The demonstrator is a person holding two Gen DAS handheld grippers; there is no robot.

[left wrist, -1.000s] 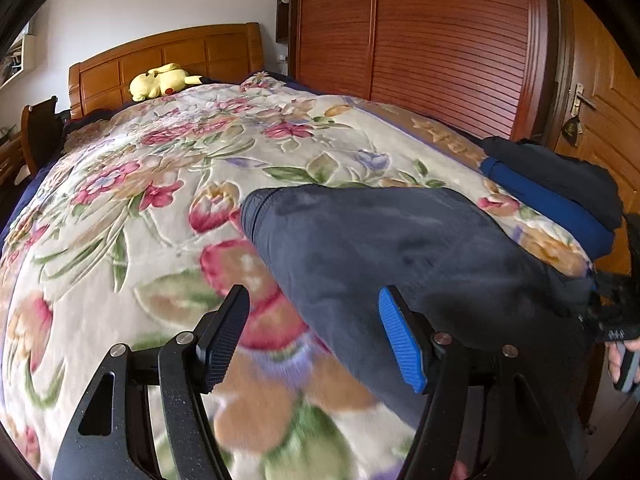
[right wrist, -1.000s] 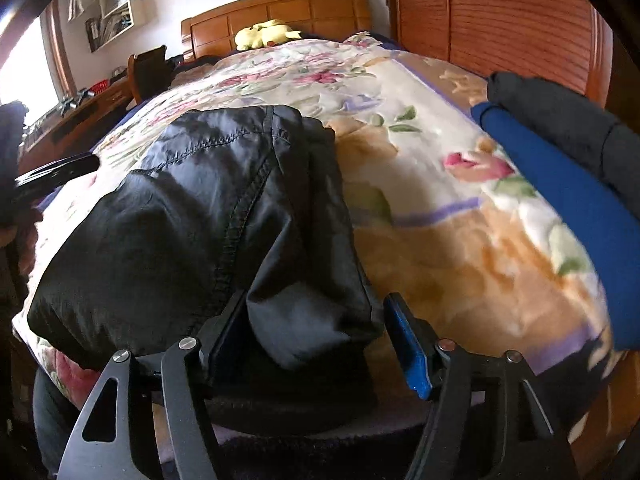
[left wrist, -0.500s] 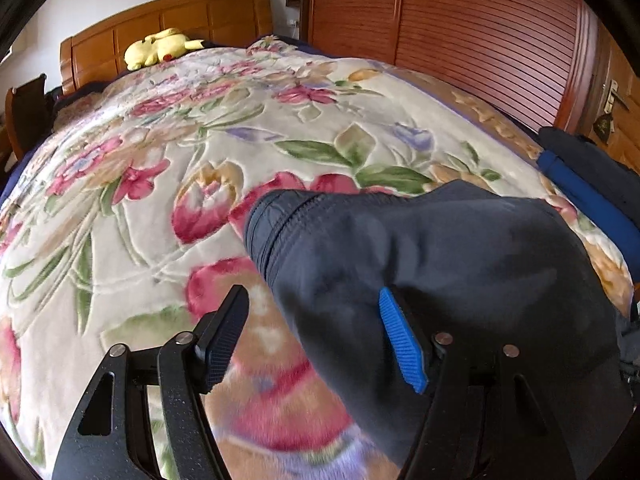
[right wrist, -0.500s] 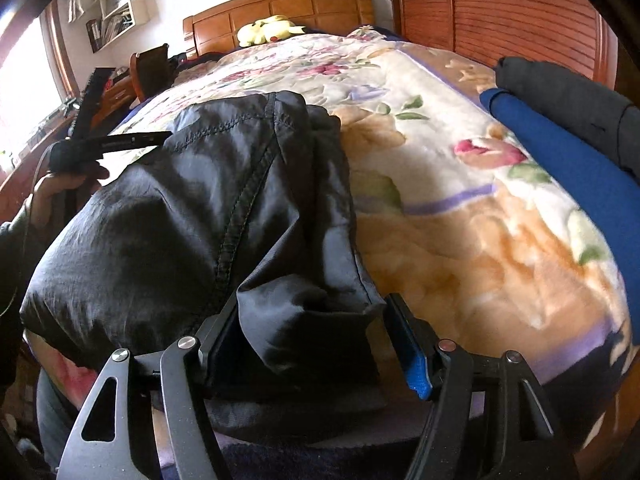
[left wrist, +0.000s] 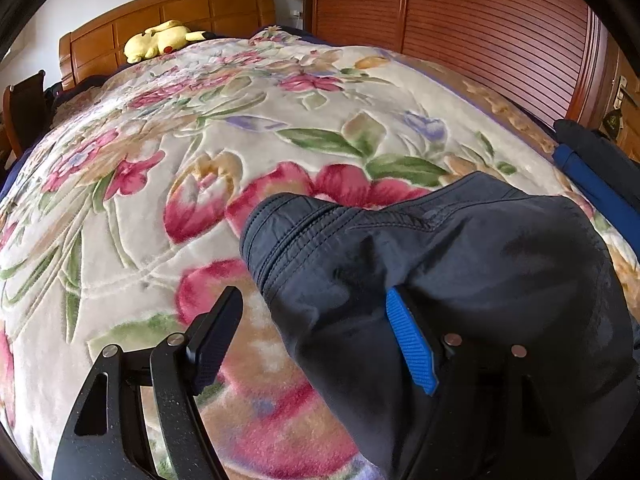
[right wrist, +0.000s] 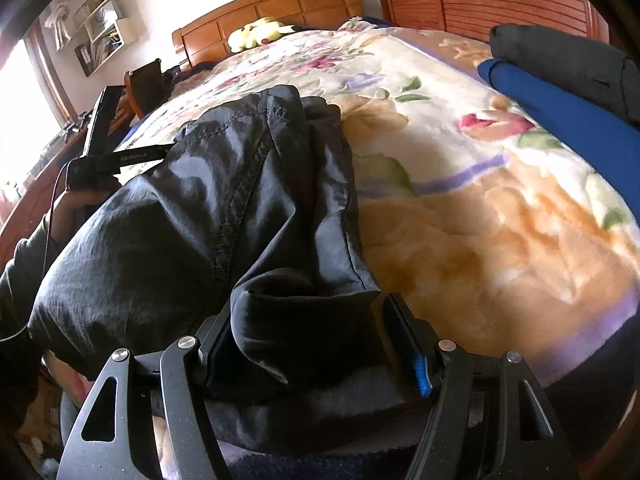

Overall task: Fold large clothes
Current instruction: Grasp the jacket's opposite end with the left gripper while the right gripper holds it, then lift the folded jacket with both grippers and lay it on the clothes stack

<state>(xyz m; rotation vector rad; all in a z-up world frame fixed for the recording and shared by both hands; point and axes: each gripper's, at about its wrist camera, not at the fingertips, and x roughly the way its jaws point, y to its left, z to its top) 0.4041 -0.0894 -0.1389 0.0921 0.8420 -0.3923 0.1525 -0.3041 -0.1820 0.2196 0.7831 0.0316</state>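
on the flowery bed (left wrist: 200, 128) lies the dark jacket (left wrist: 460, 264), with the left tongs (left wrist: 316, 340) and right tongs (right wrist: 308, 340) both wide open around its edges, so pinch gently.

My left hand-held gripper (left wrist: 312, 340) is spread wide over the bed (left wrist: 360, 92), its 2 fingers well apart. The blue-padded finger (left wrist: 410, 344) presses against the dark folded garment (left wrist: 460, 264), while the black finger (left wrist: 214, 340) hangs over bare floral blanket (left wrist: 180, 168). The garment's stitched hem lies toward the middle of the bed. At the right edge sit a blue folded piece (left wrist: 600, 192) and a dark one (left wrist: 596, 148) on top of it. A yellow plush toy (left wrist: 160, 40) rests by the wooden headboard (left wrist: 224, 4); a slatted wooden wardrobe (left wrist: 480, 28) stands behind.
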